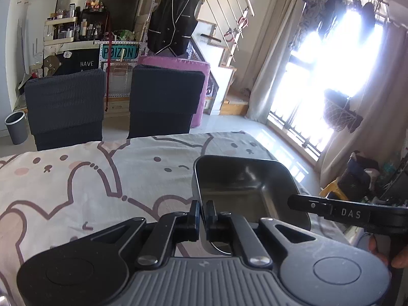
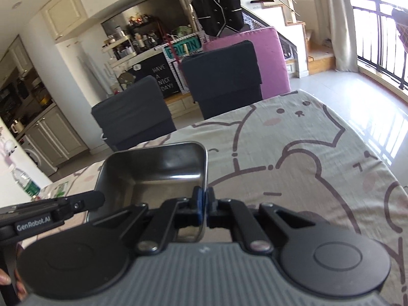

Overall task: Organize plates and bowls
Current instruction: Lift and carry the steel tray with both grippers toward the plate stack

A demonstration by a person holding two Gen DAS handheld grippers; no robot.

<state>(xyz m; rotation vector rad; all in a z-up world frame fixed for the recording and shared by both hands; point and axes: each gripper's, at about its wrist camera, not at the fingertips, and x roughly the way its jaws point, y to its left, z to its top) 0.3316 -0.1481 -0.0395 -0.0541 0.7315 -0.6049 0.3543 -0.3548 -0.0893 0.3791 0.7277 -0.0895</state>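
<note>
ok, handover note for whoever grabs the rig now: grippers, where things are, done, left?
Left hand-held gripper: shut on the left wall of the steel tray.
Right hand-held gripper: shut on the same tray's right wall.
Tray sits over the bear-print tablecloth, empty inside; cannot tell if it is lifted or resting.
Done: two-sided grip on the tray.
Left: carry and set it down. No other plates or bowls are in view.

Sunlit window (image 1: 331,58), dark chairs (image 1: 163,99), tiled floor (image 2: 339,81)
</note>
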